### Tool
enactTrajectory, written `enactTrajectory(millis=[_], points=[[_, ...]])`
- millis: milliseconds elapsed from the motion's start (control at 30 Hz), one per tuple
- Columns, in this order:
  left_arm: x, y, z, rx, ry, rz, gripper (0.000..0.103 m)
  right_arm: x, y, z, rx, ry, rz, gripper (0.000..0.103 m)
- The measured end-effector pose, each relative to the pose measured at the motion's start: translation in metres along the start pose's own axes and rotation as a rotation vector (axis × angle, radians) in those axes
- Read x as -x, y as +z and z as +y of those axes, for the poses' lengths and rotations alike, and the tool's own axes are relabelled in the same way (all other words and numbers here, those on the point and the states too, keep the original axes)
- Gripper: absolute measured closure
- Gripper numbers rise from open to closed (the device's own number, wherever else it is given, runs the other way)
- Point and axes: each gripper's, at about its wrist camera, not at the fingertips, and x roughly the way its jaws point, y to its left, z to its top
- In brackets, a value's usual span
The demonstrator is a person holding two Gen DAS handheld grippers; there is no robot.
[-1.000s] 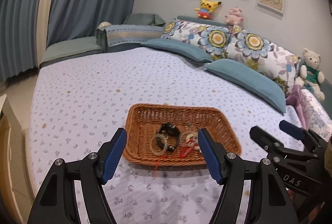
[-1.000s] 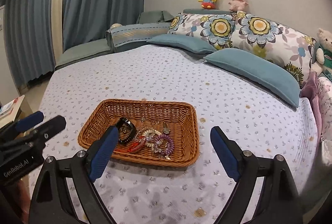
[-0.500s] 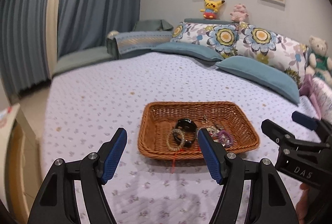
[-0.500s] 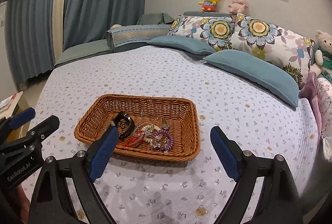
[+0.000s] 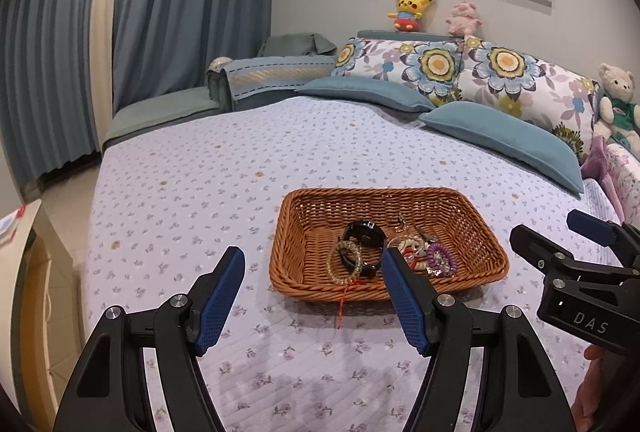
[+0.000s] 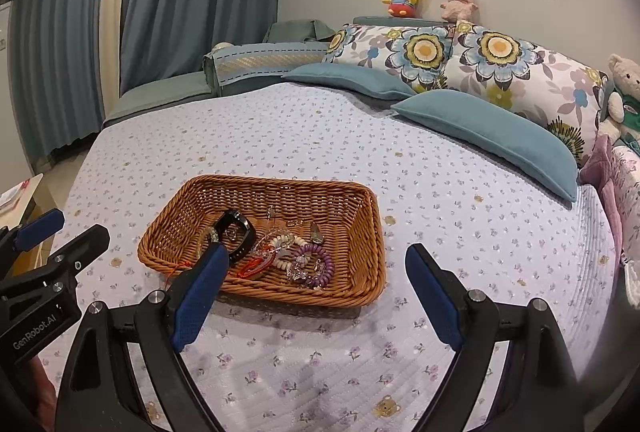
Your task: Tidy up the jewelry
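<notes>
A brown wicker basket sits on the lilac bedspread. It holds a black watch, a clear bead bracelet, a purple coil bracelet, a cream bead bracelet and a red cord that hangs over the front rim. My left gripper is open and empty, just in front of the basket. My right gripper is open and empty, above the basket's front right corner. Each gripper shows in the other's view: the right, the left.
Blue cushions and floral pillows line the far side of the bed. Plush toys stand on the headboard and a teddy bear sits at right. A small side table stands left of the bed.
Both grippers have drawn back from the basket and a little to the left. The basket now sits farther away and more to the right in the left wrist view. Both stay open.
</notes>
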Motion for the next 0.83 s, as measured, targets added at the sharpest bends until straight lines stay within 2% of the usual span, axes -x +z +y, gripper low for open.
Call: enactTrajectory(millis=[500, 833], points=[[-0.0067, -0.0011, 0.0026, 0.011, -0.023, 0.023, 0.031, -0.0045, -0.0025, 0.0015, 0.019, 0.005, 0.014, 0.012], [-0.0089, -0.0021, 0.0073, 0.022, -0.011, 0.019, 0.031, -0.0065, -0.0045, 0.0029, 0.021, 0.006, 0.023, 0.012]])
